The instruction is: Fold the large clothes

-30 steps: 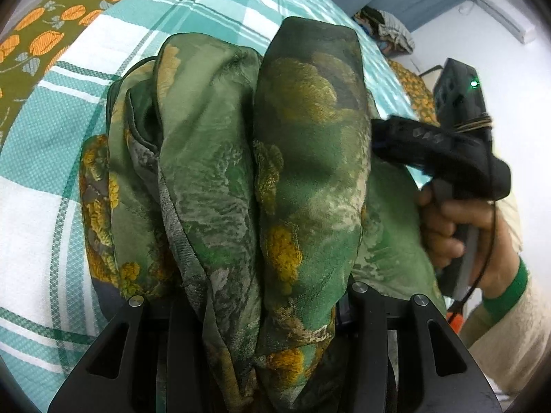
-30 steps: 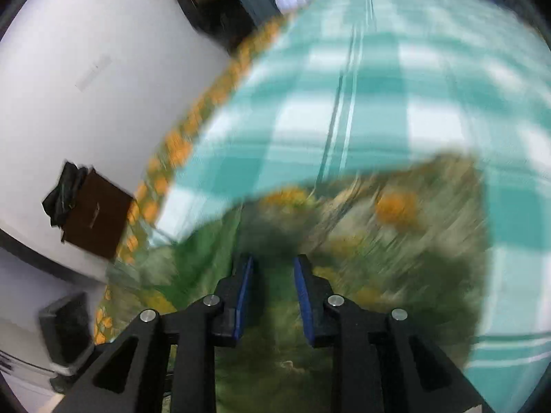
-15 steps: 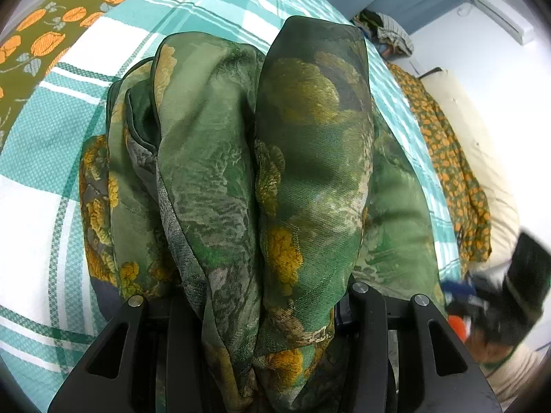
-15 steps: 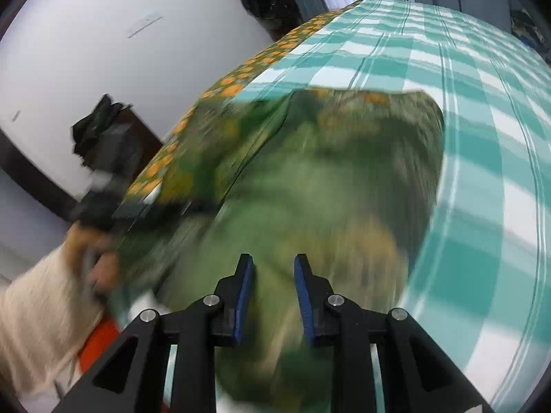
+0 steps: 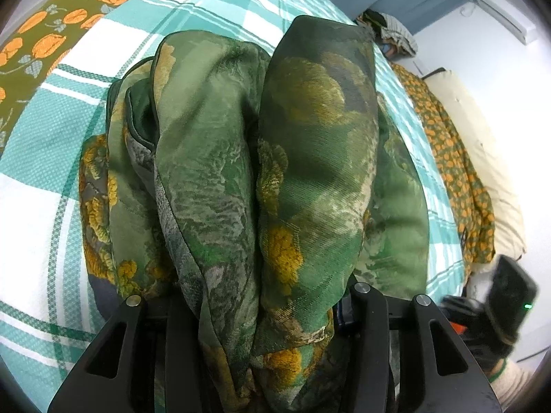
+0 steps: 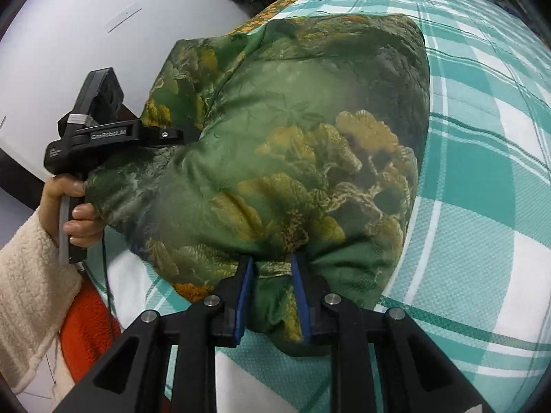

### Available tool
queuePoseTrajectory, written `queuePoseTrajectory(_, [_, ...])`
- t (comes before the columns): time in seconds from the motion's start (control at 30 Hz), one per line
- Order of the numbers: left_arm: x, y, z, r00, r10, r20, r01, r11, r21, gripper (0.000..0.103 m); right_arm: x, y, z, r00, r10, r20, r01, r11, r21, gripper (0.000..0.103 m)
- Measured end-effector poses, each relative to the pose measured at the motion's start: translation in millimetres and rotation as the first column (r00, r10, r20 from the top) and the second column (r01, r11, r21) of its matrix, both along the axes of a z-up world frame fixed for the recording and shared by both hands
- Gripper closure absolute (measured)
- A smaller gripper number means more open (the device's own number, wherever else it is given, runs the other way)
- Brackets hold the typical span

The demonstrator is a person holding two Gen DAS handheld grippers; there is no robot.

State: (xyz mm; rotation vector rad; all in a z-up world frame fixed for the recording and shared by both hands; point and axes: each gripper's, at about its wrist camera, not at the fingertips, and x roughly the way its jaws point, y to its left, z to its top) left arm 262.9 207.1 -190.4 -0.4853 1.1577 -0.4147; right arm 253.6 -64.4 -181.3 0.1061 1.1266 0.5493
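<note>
A large green garment with yellow flowers (image 5: 310, 158) lies bunched on a teal and white checked bedspread (image 5: 41, 144). My left gripper (image 5: 261, 313) is shut on a thick bundle of its folds, which drape over the fingers and hide the pads. In the right wrist view a hand (image 6: 74, 206) holds that left gripper (image 6: 172, 134) at the garment's (image 6: 292, 158) far left side. My right gripper (image 6: 272, 292) is at the near hem. Its jaws are closing, and a gathered fold is pinched between the blue pads (image 6: 245, 296). The right gripper's black body (image 5: 509, 296) shows blurred at the lower right.
An olive sheet with orange flowers (image 5: 51, 24) borders the bedspread, and a cream pillow (image 5: 482, 158) lies along the right. A heap of clothes (image 5: 389, 31) sits at the far end. A white wall (image 6: 86, 34) and an orange-red cloth (image 6: 89, 320) lie off the bed's left.
My right gripper swept away from beside the left one to the garment's near hem and now has cloth between its pads. The left gripper and its bundle have not moved.
</note>
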Motion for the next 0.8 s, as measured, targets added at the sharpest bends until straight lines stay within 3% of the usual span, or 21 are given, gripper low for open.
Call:
queuePoseTrajectory(0.07, [-0.7,-0.9,2.8,1.0,0.012,-0.003,-0.012,1.0,0.003,0.054,-3.7,5.3,22.1,0.999,-0.009,0.047,0.01,1.0,-0.027,0.078])
queuePoseTrajectory(0.1, [-1.3,-1.8,5.6,1.0,0.018,-0.001,-0.018,1.0,0.005,0.053,-8.2,11.9,40.7,0.992,-0.007,0.123,0.012,0.999,-0.043,0.077])
queuePoseTrajectory(0.2, [-3.7,-4.1,14.9,0.999,0.034,-0.003,-0.034,0.999,0.011,0.046,-6.0,39.4,64.7,0.974,0.033,0.223,-0.029,0.999,-0.021,0.076])
queuePoseTrajectory(0.27, [-7.1,-1.6,24.6,0.999,0.037,-0.022,-0.037,0.999,-0.012,0.04,1.6,61.5,60.5,0.974,0.079,0.213,-0.079,0.997,-0.009,0.076])
queuePoseTrajectory(0.33, [-13.2,9.4,36.5,0.999,0.045,-0.031,-0.046,0.998,-0.035,0.036,11.9,91.4,38.7,0.975,0.144,0.168,-0.136,0.989,-0.057,0.076])
queuePoseTrajectory(0.43, [-31.9,50.2,47.3,0.992,0.127,0.021,-0.126,0.991,-0.034,0.023,17.3,108.2,15.7,0.977,0.154,0.148,-0.137,0.983,-0.12,0.076])
queuePoseTrajectory(0.47, [-38.4,68.3,44.2,0.984,0.175,0.027,-0.173,0.984,-0.045,0.017,17.1,108.6,15.3,0.978,0.144,0.148,-0.127,0.985,-0.115,0.076])
queuePoseTrajectory(0.6, [-49.2,109.3,7.0,0.954,0.295,-0.059,-0.3,0.948,-0.11,0.017,16.4,104.5,32.1,0.981,0.095,0.168,-0.083,0.994,-0.075,0.076])
queuePoseTrajectory(0.7, [-47.1,107.5,-18.6,0.951,0.297,-0.084,-0.308,0.933,-0.188,0.017,7.8,106.6,49.0,0.962,0.1,0.254,-0.09,0.995,-0.05,0.076])
queuePoseTrajectory(0.8, [-35.3,101.9,-35.3,0.954,0.286,-0.087,-0.299,0.918,-0.262,0.017,18.7,121.3,32.1,0.974,0.124,0.191,-0.114,0.991,-0.062,0.076])
